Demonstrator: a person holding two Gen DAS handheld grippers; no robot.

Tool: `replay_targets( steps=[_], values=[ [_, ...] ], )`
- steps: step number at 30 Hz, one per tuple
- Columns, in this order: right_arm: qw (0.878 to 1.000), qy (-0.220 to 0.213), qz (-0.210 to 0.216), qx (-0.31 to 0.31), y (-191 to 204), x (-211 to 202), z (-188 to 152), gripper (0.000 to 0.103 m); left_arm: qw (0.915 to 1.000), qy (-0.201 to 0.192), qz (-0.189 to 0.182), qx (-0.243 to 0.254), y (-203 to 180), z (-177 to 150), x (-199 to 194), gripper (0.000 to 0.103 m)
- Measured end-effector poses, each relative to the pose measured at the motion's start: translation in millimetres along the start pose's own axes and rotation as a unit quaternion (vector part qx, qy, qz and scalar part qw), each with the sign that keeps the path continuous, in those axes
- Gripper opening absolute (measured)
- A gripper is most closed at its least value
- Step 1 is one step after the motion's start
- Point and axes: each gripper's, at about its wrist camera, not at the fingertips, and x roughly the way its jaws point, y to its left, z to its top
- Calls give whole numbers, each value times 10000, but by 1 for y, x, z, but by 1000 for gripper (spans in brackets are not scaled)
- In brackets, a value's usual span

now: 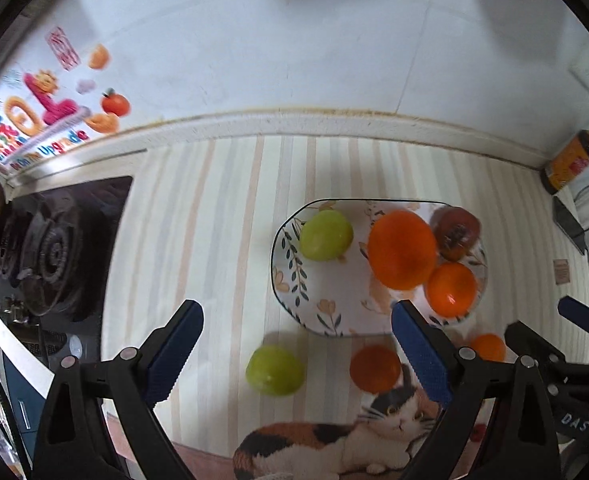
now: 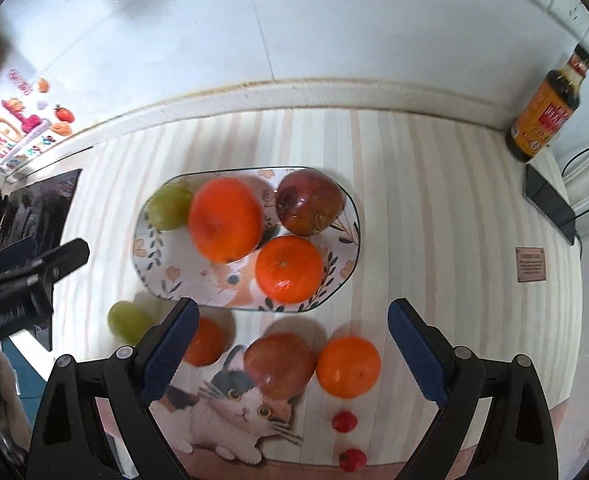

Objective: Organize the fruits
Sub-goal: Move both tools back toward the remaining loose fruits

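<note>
**Plate half filled, more fruit waiting on the desk**

The floral plate [image 2: 346, 248] already carries four fruits: a green fruit [image 2: 170, 206] at its left end, a large orange [image 2: 226, 220] beside it, a dark red apple [image 2: 308, 204] at the far right, and a smaller orange [image 2: 290, 269] at the near right. That part of the sorting looks done.

Loose fruit lies on the desk [image 2: 434, 200] in front of the plate: a second green fruit [image 2: 128, 321] to the left, an orange [image 2: 204, 341] partly behind a gripper finger, a red apple [image 2: 280, 362] over the cat picture on the mat, another orange [image 2: 348, 366] next to it, and two small red fruits [image 2: 344, 421] nearer the edge. By my count, six pieces remain to be moved, so the job is somewhere around the halfway mark.

The right gripper [image 2: 290, 352] hangs above the loose apple and orange, its jaws spread wide and holding nothing. The left gripper [image 1: 296, 356] is likewise wide apart and empty, hovering over the loose green fruit [image 1: 275, 370].

A sauce bottle [image 2: 546, 116] stands at the back right corner, well apart from the fruit.
</note>
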Motion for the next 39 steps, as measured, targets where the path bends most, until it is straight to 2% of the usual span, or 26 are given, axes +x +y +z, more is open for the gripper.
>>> replay_targets(
  steps=[4, 14, 26, 32, 39],
  values=[
    [9997, -203, 111, 7, 8, -26, -14, 97, 9998, -178, -98, -35, 0, -16, -29, 96],
    [9969, -762, -14, -167, 22, -92, -45, 99, 9980, -505, -362, -130, 0, -45, -78, 96],
    [9944, -1056, 77, -50, 23, -133, -70, 99, 9965, -630, -486, -275, 8, -64, -101, 96],
    [9953, -929, 216, 166, 12, -123, -70, 100, 9966, -531, -443, -448, 15, -63, -90, 96],
    [9970, -231, 594, 446, -14, -56, -63, 100, 9980, 52, -206, -588, 29, -57, -35, 101]
  ],
)
